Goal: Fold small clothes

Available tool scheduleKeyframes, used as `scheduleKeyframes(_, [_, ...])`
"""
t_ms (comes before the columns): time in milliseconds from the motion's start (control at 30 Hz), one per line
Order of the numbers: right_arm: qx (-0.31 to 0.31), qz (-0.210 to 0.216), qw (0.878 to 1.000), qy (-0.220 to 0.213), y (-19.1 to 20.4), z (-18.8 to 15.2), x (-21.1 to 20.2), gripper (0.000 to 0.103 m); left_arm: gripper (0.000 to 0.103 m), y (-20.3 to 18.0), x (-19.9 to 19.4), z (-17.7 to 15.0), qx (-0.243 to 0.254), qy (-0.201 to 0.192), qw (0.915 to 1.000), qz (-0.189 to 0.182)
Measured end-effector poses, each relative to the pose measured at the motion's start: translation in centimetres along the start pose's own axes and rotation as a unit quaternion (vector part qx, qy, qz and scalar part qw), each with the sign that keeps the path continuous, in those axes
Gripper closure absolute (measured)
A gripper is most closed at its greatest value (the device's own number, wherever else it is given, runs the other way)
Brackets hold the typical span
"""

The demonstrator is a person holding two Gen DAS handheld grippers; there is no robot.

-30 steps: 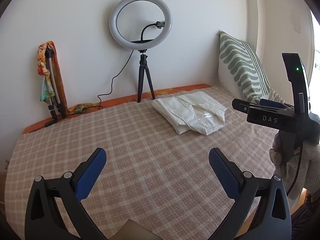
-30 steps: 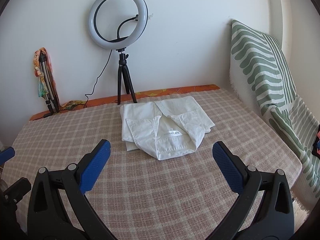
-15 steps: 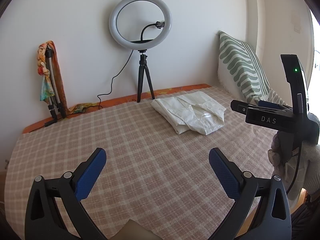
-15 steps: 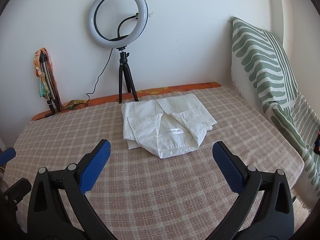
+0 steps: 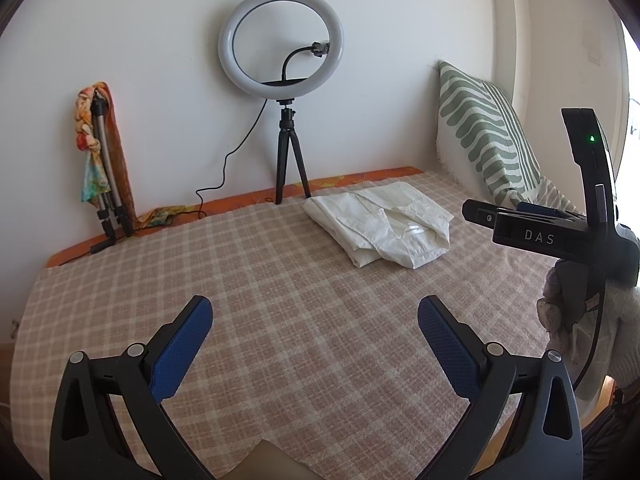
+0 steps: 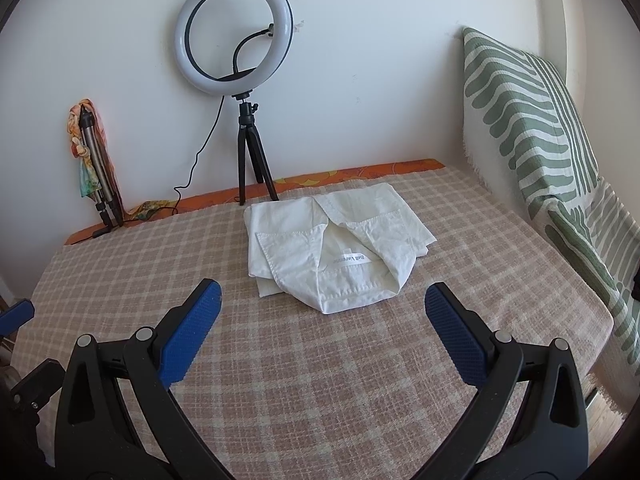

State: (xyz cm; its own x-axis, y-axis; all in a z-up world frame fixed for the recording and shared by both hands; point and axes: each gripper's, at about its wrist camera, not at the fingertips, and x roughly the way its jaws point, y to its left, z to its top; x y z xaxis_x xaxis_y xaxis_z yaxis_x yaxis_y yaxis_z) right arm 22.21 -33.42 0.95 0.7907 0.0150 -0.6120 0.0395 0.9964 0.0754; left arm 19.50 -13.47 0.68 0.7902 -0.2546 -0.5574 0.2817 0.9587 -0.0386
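White shirt (image 6: 328, 248) lies folded on the checked cloth (image 6: 320, 360); left gripper (image 5: 316, 316) and right gripper (image 6: 322, 304) gape wide, empty

the left gripper (image 5: 315, 320) is built of black plastic arms, each cut with a triangular opening and pinned with silver screws; its fingers (image 5: 182, 350) are faced with textured blue pads. the right gripper (image 6: 323, 307) is made the same way, with blue-padded fingers (image 6: 454, 334). seen from the left wrist view, the right gripper (image 5: 532, 224) is marked "das" in pale letters, a green light is lit on its upright black part, and a black cable is hung below it.
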Motion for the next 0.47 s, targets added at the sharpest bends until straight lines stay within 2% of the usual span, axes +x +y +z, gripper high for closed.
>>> scheduleKeyframes(467, [-0.003,0.005,1.0,0.005,0.14,-0.1,0.22,0.0,0.001,0.29,0.04,0.01,-0.002,-0.001,1.0,0.002])
